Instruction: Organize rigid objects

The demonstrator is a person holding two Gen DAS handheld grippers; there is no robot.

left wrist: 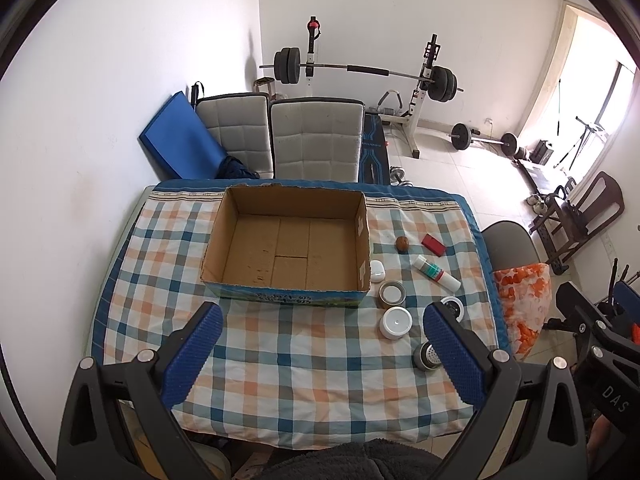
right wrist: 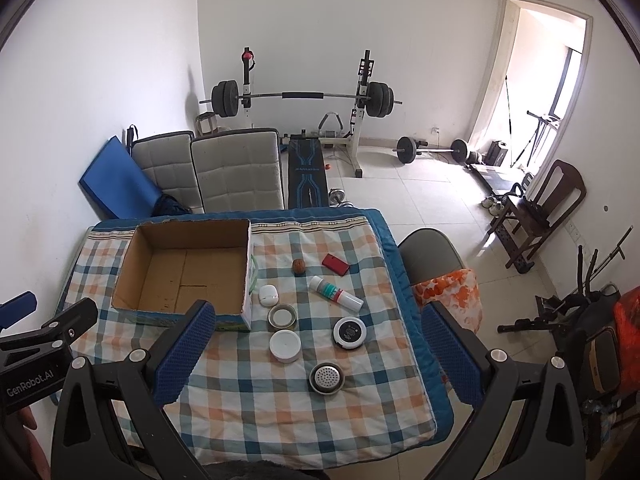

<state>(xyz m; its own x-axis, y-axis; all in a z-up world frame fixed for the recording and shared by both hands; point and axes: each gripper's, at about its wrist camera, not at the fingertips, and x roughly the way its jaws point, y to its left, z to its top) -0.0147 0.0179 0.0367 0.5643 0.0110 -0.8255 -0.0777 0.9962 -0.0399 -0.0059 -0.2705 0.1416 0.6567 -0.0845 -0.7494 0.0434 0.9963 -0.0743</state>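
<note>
An empty open cardboard box [left wrist: 288,256] [right wrist: 188,276] stands on the checked tablecloth. To its right lie a brown ball [right wrist: 299,266], a red flat case [right wrist: 335,264], a white tube [right wrist: 335,293], a white earbud case [right wrist: 268,295], a glass jar [right wrist: 282,317], a white round lid [right wrist: 285,345], a black-and-white round tin [right wrist: 349,332] and a metal strainer cup [right wrist: 326,377]. My left gripper [left wrist: 320,356] is open and empty above the table's near edge. My right gripper [right wrist: 316,356] is open and empty, held above the strainer cup.
The table [right wrist: 404,280] has a blue border. Two padded chairs [right wrist: 236,172] stand at its far side and a grey chair [right wrist: 432,256] with an orange cloth at its right. A barbell rack [right wrist: 304,98] stands behind.
</note>
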